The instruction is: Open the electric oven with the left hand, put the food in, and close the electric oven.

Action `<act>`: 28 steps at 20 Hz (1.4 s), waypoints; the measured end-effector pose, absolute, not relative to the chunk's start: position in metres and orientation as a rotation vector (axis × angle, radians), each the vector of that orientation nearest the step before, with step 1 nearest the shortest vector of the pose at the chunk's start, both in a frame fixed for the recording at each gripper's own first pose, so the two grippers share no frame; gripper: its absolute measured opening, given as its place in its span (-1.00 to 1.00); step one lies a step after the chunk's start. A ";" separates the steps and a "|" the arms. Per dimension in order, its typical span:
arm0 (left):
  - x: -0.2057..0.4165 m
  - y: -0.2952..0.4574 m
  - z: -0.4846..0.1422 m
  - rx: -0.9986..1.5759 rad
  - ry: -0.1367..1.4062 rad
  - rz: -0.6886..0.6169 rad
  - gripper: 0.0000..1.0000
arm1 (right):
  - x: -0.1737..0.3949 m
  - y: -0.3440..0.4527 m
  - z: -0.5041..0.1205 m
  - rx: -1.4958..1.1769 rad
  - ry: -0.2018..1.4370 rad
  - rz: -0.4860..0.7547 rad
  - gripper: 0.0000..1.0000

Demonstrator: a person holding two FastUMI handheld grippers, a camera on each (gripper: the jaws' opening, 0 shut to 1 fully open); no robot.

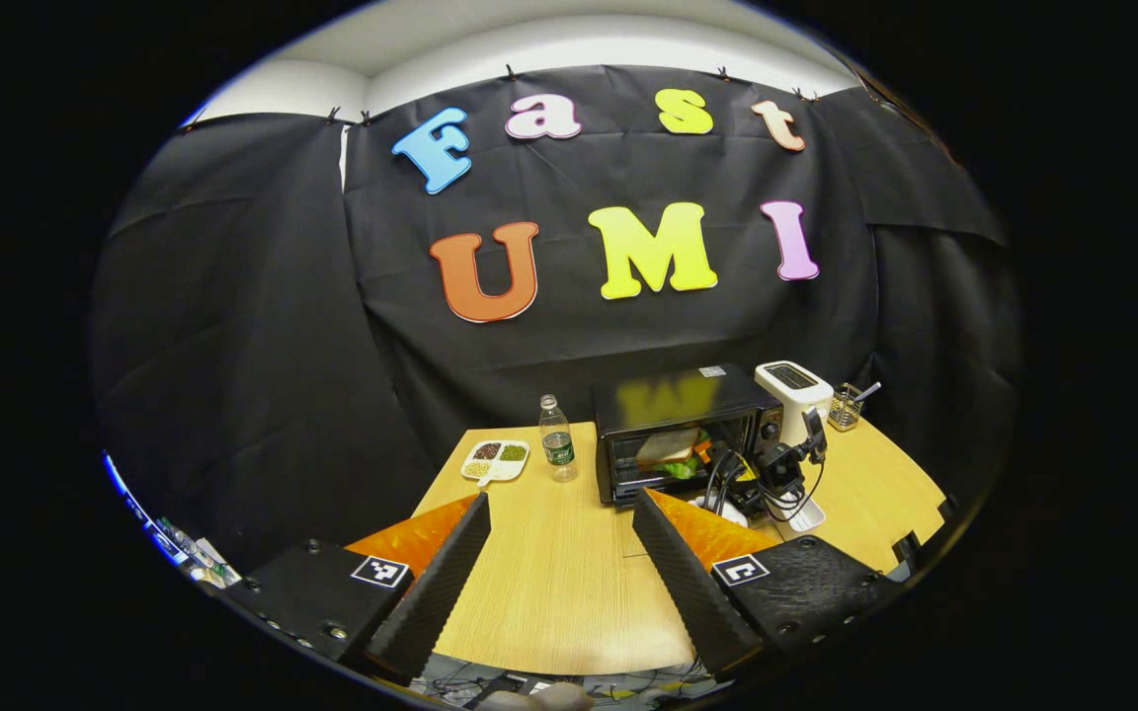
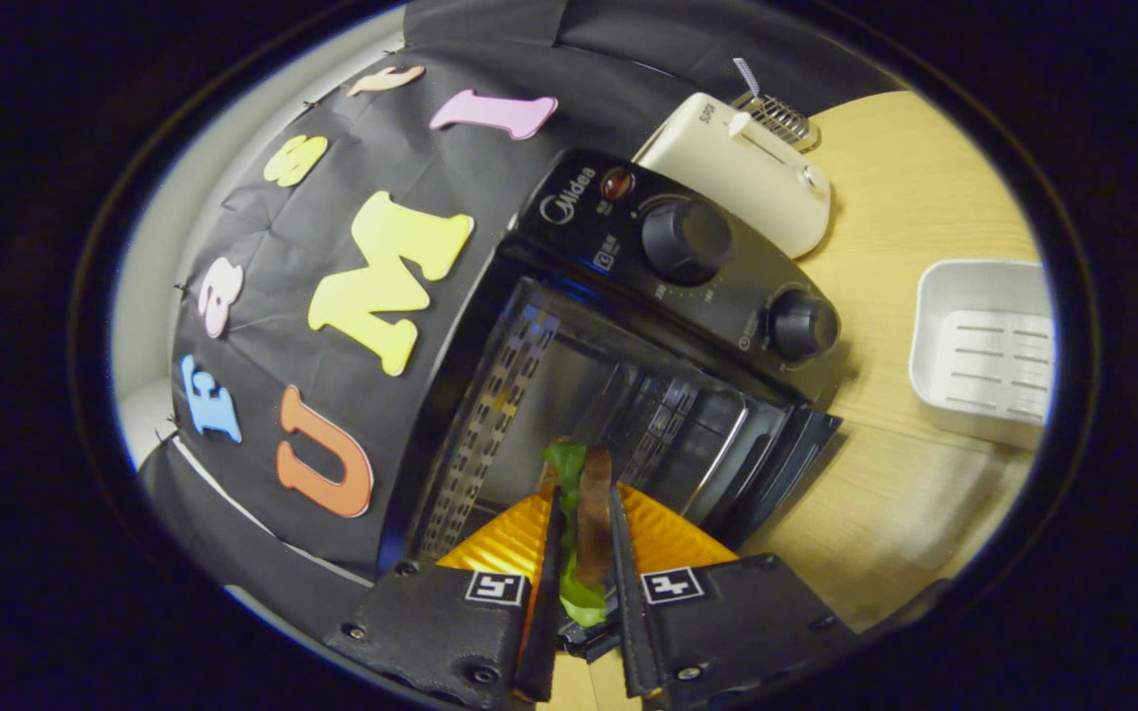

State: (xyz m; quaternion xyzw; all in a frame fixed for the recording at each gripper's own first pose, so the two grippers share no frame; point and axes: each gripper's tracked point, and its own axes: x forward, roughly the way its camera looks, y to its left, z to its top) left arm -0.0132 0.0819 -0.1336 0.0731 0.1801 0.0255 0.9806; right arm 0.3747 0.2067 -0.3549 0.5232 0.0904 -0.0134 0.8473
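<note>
The black electric oven stands at the back of the wooden table, its front open. In the right gripper view its door hangs down and the cavity lies straight ahead. A sandwich of bread and lettuce sits between the fingers of my right gripper, which is shut on it at the oven's mouth. In the left gripper view the sandwich shows in the oven opening with my right gripper beside it. My left gripper is open over the near table, holding nothing.
A water bottle and a divided dish of beans stand left of the oven. A white toaster and a glass cup are on its right. A white tray lies near the oven's knobs.
</note>
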 end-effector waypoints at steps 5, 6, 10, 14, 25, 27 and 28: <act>-0.012 0.078 -0.131 0.120 0.349 0.039 0.92 | 0.366 0.192 -0.340 0.899 0.178 -0.009 -0.10; -0.012 0.076 -0.130 0.107 0.345 0.036 0.92 | 0.365 0.188 -0.336 0.872 0.174 -0.012 0.10; -0.013 0.071 -0.123 0.090 0.316 0.041 0.92 | 0.338 0.174 -0.328 0.795 0.236 0.005 0.82; -0.008 0.057 -0.109 0.057 0.266 0.027 0.92 | 0.282 0.165 -0.304 0.655 0.282 0.072 0.70; 0.011 0.022 -0.128 0.052 0.192 0.002 0.92 | 0.142 0.032 -0.183 0.171 0.179 0.053 1.00; 0.017 0.017 -0.144 0.058 0.202 0.005 0.91 | 0.125 0.012 -0.167 0.118 0.155 0.039 1.00; 0.021 0.014 -0.154 0.059 0.211 0.006 0.91 | 0.119 0.006 -0.159 0.097 0.143 0.039 1.00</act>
